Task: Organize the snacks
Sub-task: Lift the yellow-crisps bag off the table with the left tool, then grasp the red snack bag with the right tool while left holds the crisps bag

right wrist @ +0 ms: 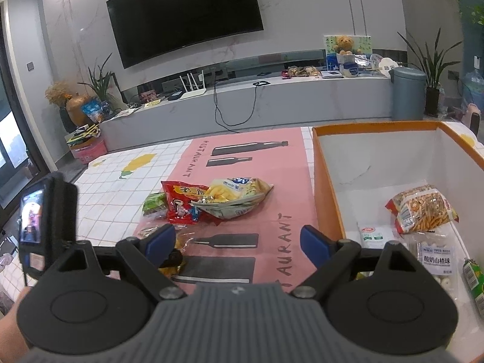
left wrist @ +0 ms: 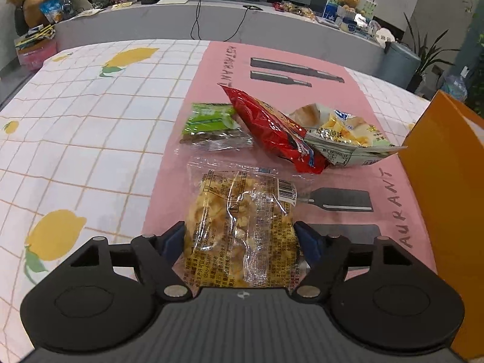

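**Left jaws around clear snack bag, right jaws empty by box**

Surface (left wrist: 75, 127): white grid cloth with lemon print, pink mat (left wrist: 211, 69) laid down the middle, bottle and knife graphics on it.

Orange box (right wrist: 328, 187): white inside, open top, standing at the right edge of the mat. In the right wrist view it holds an orange noodle-snack pack (right wrist: 423, 208), a small white packet (right wrist: 371, 233), a clear pack with white balls (right wrist: 435, 261) and a green pack (right wrist: 476, 281) at the edge of view.

Loose pile on the mat, left of the box: pale chip bag (left wrist: 341, 139) nearest the box, its corner close to the box wall; red bag (left wrist: 272, 127) leaning against it, tilted; green bag (left wrist: 211, 125) flat, just beside the red one on the far side from the box.

Clear bag (left wrist: 242, 230) of yellow puffed pieces: lying on the mat nearer the camera than the pile, between the left gripper (left wrist: 242, 239) jaws.

Left jaws: wide, blue pads touching both sides of the clear bag. Whether they are pressing or only touching, cannot tell. Bag looks to be resting on the mat.

Right gripper (right wrist: 237, 245): jaws wide apart, nothing between them, over the mat beside the box.

A hand (right wrist: 12, 326) shows at the lower left of the right wrist view.
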The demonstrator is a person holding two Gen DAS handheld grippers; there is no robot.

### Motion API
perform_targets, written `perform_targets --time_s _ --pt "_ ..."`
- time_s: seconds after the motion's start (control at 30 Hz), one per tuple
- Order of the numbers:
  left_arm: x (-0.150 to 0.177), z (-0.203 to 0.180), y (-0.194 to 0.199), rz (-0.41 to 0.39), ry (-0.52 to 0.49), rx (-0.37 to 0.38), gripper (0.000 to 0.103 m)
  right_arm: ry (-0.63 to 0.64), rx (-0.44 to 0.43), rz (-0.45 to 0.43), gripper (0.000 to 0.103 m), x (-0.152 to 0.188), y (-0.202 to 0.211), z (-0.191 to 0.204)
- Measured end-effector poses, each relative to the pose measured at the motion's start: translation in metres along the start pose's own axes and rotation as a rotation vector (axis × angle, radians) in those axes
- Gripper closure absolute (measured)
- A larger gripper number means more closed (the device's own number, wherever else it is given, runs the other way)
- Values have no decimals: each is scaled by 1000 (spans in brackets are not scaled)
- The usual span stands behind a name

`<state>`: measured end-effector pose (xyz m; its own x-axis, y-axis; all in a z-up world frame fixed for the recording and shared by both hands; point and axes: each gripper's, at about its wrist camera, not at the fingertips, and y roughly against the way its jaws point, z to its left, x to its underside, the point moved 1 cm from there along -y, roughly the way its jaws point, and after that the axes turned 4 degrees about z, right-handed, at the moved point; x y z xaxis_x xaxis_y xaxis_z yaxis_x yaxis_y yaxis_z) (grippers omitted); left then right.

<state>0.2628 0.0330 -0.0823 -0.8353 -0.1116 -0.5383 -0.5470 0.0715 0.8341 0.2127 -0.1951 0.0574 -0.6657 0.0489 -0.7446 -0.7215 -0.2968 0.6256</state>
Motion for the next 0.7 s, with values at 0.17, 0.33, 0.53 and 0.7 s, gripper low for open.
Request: perform_targets --time_s 0.17,0.33,0.53,0.7 --pt "1 20 16 -12 15 0 16 4 1 5 15 1 -4 3" --pt "-4 40 27 -25 51 4 16 11 -10 15 15 4 -12 8" --pt "-11 58 43 -43 87 35 16 43 -81 -22 18 7 -17 22" --pt "-18 87 57 -63 197 91 16 76 -127 -38 19 7 -19 33"
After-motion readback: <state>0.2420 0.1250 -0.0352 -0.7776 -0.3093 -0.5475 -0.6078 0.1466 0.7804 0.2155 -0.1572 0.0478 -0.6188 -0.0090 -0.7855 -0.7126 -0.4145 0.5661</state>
